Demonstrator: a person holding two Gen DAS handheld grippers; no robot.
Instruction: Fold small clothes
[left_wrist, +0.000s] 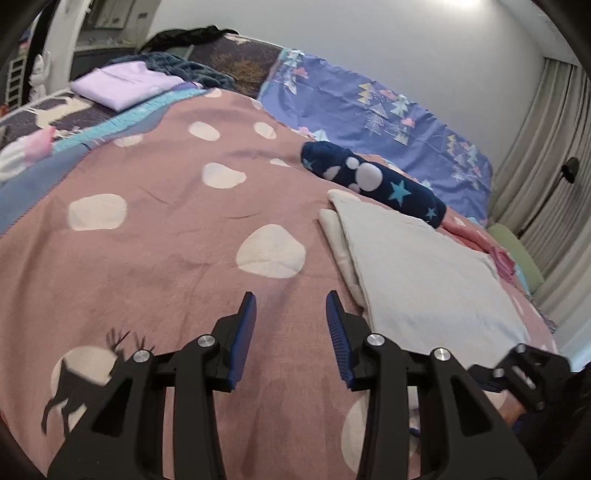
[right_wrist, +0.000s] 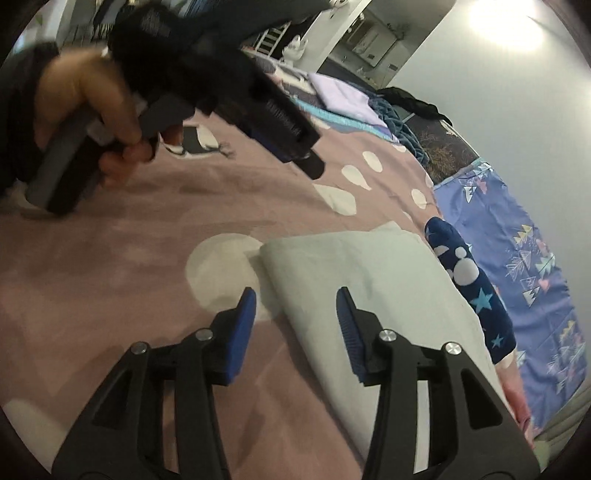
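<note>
A pale cream folded garment (left_wrist: 424, 266) lies flat on the pink spotted blanket (left_wrist: 166, 240); it also shows in the right wrist view (right_wrist: 369, 280). My left gripper (left_wrist: 291, 299) is open and empty, hovering over the blanket just left of the garment's near edge. My right gripper (right_wrist: 295, 295) is open and empty, low over the garment's near left edge. The left gripper, held by a hand, appears blurred in the right wrist view (right_wrist: 280, 133), above the blanket to the left.
A navy star-patterned rolled cloth (left_wrist: 373, 181) lies just beyond the garment, also in the right wrist view (right_wrist: 469, 284). A blue patterned sheet (left_wrist: 369, 107) lies behind it. A folded lilac cloth (left_wrist: 122, 86) sits at the far left. Curtains (left_wrist: 546, 177) hang at the right.
</note>
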